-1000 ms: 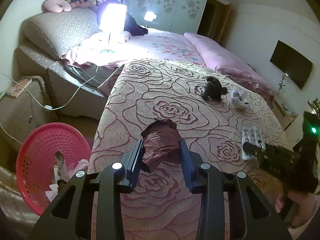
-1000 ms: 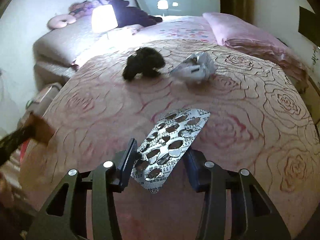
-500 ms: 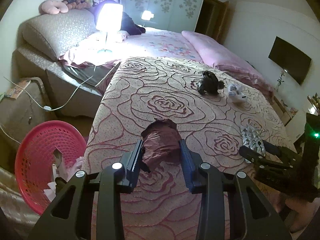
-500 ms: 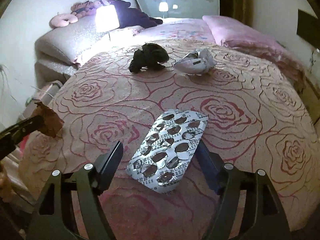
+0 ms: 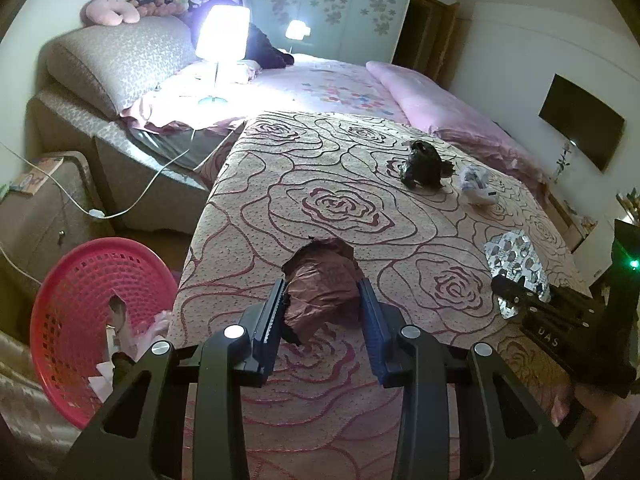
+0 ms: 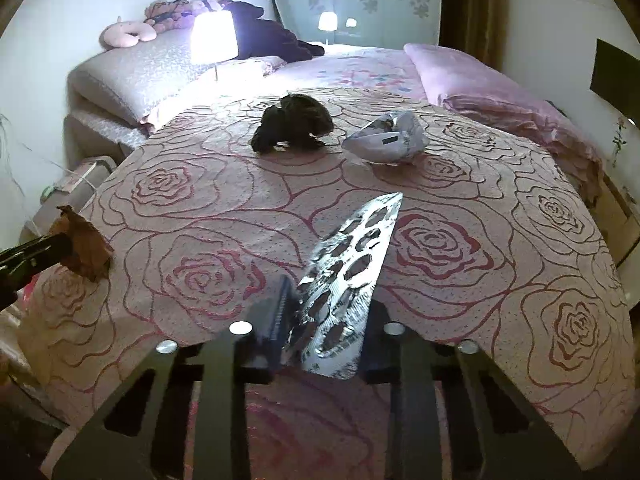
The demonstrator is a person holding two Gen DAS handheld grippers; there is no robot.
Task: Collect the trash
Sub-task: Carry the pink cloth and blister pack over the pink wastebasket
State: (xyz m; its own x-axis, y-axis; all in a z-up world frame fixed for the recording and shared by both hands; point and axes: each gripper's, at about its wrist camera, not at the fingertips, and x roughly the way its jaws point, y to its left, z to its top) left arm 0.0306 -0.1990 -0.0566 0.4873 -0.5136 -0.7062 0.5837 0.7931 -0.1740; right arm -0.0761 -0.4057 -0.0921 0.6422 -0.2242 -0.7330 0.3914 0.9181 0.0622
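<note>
My left gripper [image 5: 322, 312] is shut on a crumpled brown paper wad [image 5: 320, 280], held above the rose-patterned bedspread [image 5: 320, 184]. My right gripper [image 6: 326, 320] is shut on a silver empty pill blister pack [image 6: 344, 276], tilted up on edge above the bed. The pack also shows in the left wrist view [image 5: 516, 264]. A black crumpled bag [image 6: 294, 122] and a white crumpled wrapper [image 6: 386, 140] lie on the bedspread farther back. A red plastic basket [image 5: 80, 312] with paper scraps stands on the floor at the left of the bed.
A lit table lamp [image 5: 220, 40] stands on the far bed, its cord trailing to the floor. A bedside cabinet [image 5: 36, 208] stands behind the basket. A pink duvet [image 5: 440, 108] lies at the right. A TV [image 5: 580, 128] hangs on the right wall.
My right gripper opened around the blister pack, then shut on it, tipping it up on edge. The left gripper kept its hold on the brown wad and pulled back slightly.
</note>
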